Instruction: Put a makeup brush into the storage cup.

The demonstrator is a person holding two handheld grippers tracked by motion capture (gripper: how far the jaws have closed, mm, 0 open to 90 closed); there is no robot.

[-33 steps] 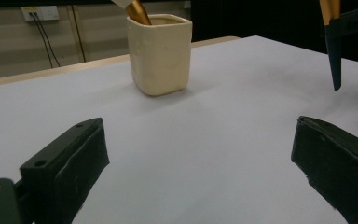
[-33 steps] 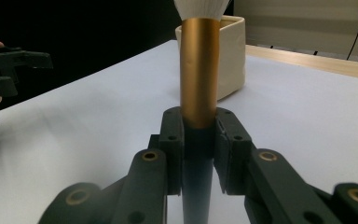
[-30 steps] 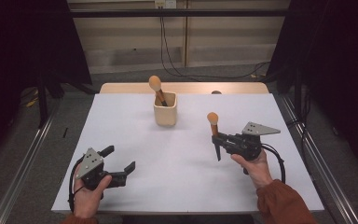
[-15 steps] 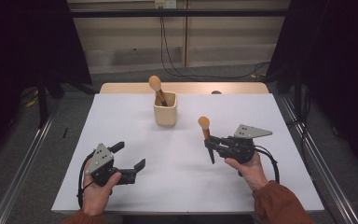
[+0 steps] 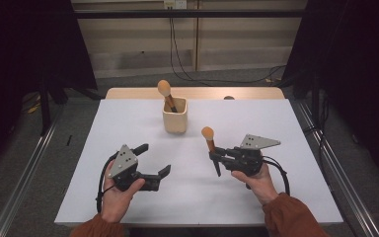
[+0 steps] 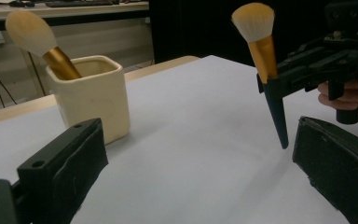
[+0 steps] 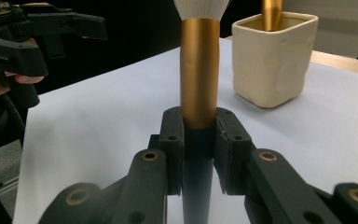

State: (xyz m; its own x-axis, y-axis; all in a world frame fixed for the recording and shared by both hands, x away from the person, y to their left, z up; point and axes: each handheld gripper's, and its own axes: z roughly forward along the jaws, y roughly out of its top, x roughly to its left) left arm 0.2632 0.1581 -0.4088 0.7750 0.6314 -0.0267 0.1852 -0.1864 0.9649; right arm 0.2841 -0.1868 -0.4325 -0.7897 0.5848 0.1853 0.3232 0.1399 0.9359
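Observation:
A cream square cup (image 5: 174,118) stands at the back middle of the white table (image 5: 286,128), with a gold-handled makeup brush (image 5: 166,93) leaning in it. My right gripper (image 5: 213,157) is shut on a second makeup brush (image 5: 208,139), held upright with its bristles up and its dark tip just above the table. In the right gripper view the pads (image 7: 175,140) clamp this brush (image 7: 199,70) where gold meets dark handle, and the cup (image 7: 272,56) stands behind. My left gripper (image 5: 155,159) is open with nothing in it, front left. Its view shows the cup (image 6: 91,95) and the held brush (image 6: 262,51).
A wooden strip (image 5: 128,93) borders the table's far edge. Cables (image 5: 187,74) run over the floor behind it. Metal rails (image 5: 24,177) flank the table on both sides, and dark curtains hang left and right.
My right gripper has carried its brush leftward toward the middle of the table. My left gripper has moved to the right and risen a little, still open.

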